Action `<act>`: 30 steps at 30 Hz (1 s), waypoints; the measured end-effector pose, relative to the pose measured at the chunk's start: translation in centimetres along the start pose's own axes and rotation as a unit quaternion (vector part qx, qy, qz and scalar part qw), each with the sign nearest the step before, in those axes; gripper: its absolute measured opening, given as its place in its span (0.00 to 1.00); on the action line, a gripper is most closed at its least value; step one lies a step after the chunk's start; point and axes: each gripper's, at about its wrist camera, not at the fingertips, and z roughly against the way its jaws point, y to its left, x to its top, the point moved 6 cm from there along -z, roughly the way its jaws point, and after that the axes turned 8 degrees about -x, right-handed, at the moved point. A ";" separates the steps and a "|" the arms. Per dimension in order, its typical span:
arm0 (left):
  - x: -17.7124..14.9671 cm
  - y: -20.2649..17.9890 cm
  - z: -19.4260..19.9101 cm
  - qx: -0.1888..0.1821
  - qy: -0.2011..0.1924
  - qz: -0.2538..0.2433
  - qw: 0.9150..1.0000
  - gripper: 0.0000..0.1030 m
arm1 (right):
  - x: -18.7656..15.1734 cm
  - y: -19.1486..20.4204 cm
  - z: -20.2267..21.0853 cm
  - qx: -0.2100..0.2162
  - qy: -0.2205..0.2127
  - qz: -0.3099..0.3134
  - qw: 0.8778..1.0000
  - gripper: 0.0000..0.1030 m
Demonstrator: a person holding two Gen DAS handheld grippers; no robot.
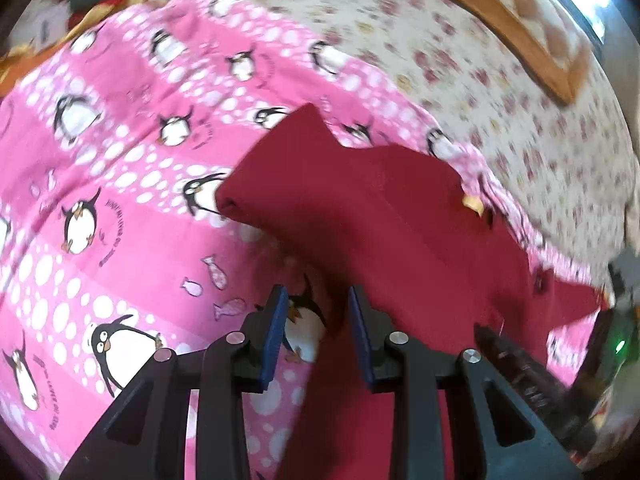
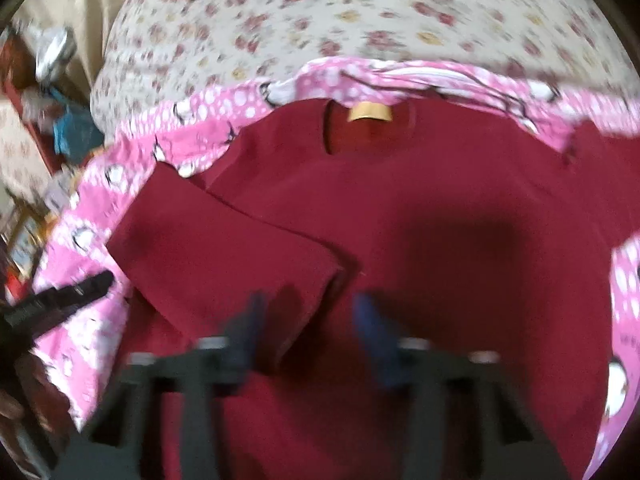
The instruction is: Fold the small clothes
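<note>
A dark red long-sleeved top [image 2: 420, 208] lies spread on a pink penguin-print blanket [image 1: 120, 168], which covers the near part of a bed with a floral sheet [image 2: 320, 20]. The collar points to the far side, where a yellow neck label [image 2: 369, 113] shows inside the neckline; motion blur leaves any writing on it unreadable. The blanket carries curved lettering around the penguins, also too smeared to read.

The top's left sleeve [image 2: 224, 248] is already laid over the body, which looks like the first fold of a sleeves-in method; the blanket gives a flat, clean surface for that.

The left claw [image 1: 316, 300] hovers just above the blanket beside the top's left edge, its blue pads apart and nothing between them. The right claw [image 2: 308, 312] hangs over the near middle of the top, close to the folded sleeve's cuff, jaws apart and empty, though heavily blurred. Its place suggests it is about to smooth or pinch the fabric for the next fold.

A wooden-framed object [image 1: 508, 20] rests at the far right of the bed.
</note>
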 end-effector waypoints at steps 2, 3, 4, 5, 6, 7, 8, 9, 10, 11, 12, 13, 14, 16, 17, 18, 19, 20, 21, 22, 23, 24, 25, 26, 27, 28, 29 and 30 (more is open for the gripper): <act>0.2 0.6 -0.1 0.003 -0.002 0.012 1.000 0.09 | 0.2 1.0 -0.7 -0.012 -0.004 0.024 1.000 0.11; 0.1 0.8 -0.1 0.007 -0.003 0.014 1.000 0.09 | 0.4 1.2 -0.6 -0.016 -0.010 0.034 0.999 0.05; 0.1 1.0 -0.1 0.010 -0.002 0.015 1.000 0.09 | 0.7 1.3 -0.3 -0.015 -0.013 0.039 0.999 0.05; 0.2 0.7 -0.3 0.012 0.000 0.014 1.000 0.09 | 1.2 1.2 0.3 -0.015 -0.024 0.044 0.999 0.05; 0.2 0.8 -0.4 0.013 0.001 0.012 1.000 0.09 | 1.7 1.0 1.1 -0.019 -0.037 0.048 0.998 0.05; 0.1 0.8 -0.5 0.016 0.002 0.011 1.000 0.09 | 2.3 0.6 1.9 -0.025 -0.051 0.051 0.997 0.05; 0.1 0.7 -0.6 0.020 0.003 0.010 1.000 0.09 | 3.0 0.0 3.1 -0.039 -0.072 0.053 0.995 0.05; 0.0 0.8 -0.7 0.023 0.006 0.007 1.000 0.09 | 3.6 -0.6 3.9 -0.049 -0.085 0.053 0.994 0.05; -0.1 0.8 -1.0 0.029 0.010 0.004 1.000 0.09 | 4.3 -1.6 4.9 -0.061 -0.099 0.051 0.992 0.05; -0.3 0.8 -1.2 0.033 0.015 0.002 0.999 0.09 | 4.9 -2.5 5.5 -0.073 -0.107 0.048 0.990 0.05; -0.4 0.8 -1.5 0.036 0.020 0.001 0.999 0.09 | 5.4 -3.3 6.0 -0.085 -0.111 0.045 0.989 0.05; -0.6 0.8 -1.8 0.038 0.025 -0.001 0.999 0.09 | 5.8 -4.2 6.2 -0.095 -0.113 0.040 0.988 0.05; -0.7 0.7 -2.1 0.042 0.030 -0.003 0.999 0.09 | 6.3 -5.5 6.4 -0.107 -0.113 0.031 0.987 0.05; -0.8 0.6 -2.3 0.044 0.032 -0.005 0.998 0.09 | 6.7 -7.5 6.7 -0.124 -0.111 0.018 0.986 0.05; -0.8 0.4 -2.4 0.043 0.031 -0.007 0.999 0.09 | 6.7 -8.7 6.8 -0.134 -0.110 0.011 0.985 0.05; -0.7 0.2 -2.4 0.040 0.029 -0.009 0.999 0.09 | 6.7 -9.5 6.8 -0.137 -0.107 0.005 0.985 0.05; -0.6 0.0 -2.5 0.036 0.027 -0.010 0.999 0.09 | 6.8 -10.2 6.8 -0.138 -0.105 -0.001 0.985 0.05; -0.6 -0.2 -2.5 0.032 0.024 -0.011 0.999 0.09 | 6.7 -11.0 6.7 -0.141 -0.102 -0.009 0.985 0.05; -0.5 -0.5 -2.5 0.027 0.021 -0.013 0.999 0.09 | 6.6 -11.7 6.6 -0.143 -0.100 -0.013 0.985 0.05; -0.5 -0.8 -2.6 0.023 0.018 -0.016 0.999 0.09 | 6.5 -12.2 6.4 -0.144 -0.098 -0.016 0.985 0.05; -0.4 -1.0 -2.6 0.022 0.016 -0.019 0.999 0.09 | 6.5 -12.7 6.2 -0.146 -0.095 -0.018 0.984 0.05; -0.4 -1.2 -2.6 0.021 0.013 -0.023 0.999 0.09 | 6.5 -12.9 5.9 -0.148 -0.094 -0.019 0.984 0.05; -0.4 -1.4 -2.7 0.019 0.010 -0.025 0.999 0.09 | 6.6 -13.2 5.6 -0.151 -0.093 -0.019 0.984 0.05; -0.3 -1.5 -2.8 0.015 0.008 -0.025 1.000 0.09 | 6.5 -13.3 5.5 -0.153 -0.092 -0.017 0.984 0.05; -0.1 -1.7 -2.9 0.010 0.005 -0.024 1.000 0.09 | 6.5 -13.4 5.4 -0.155 -0.092 -0.015 0.983 0.05; 0.0 -1.8 -2.9 0.003 0.000 -0.021 1.000 0.09 | 6.6 -13.5 5.3 -0.158 -0.093 -0.012 0.983 0.05; 0.2 -1.9 -2.9 -0.001 -0.004 -0.019 1.000 0.09 | 6.7 -13.6 5.0 -0.163 -0.093 -0.007 0.982 0.05; 0.4 -2.0 -3.0 -0.003 -0.009 -0.019 1.000 0.09 | 6.9 -13.7 4.8 -0.168 -0.093 -0.004 0.981 0.05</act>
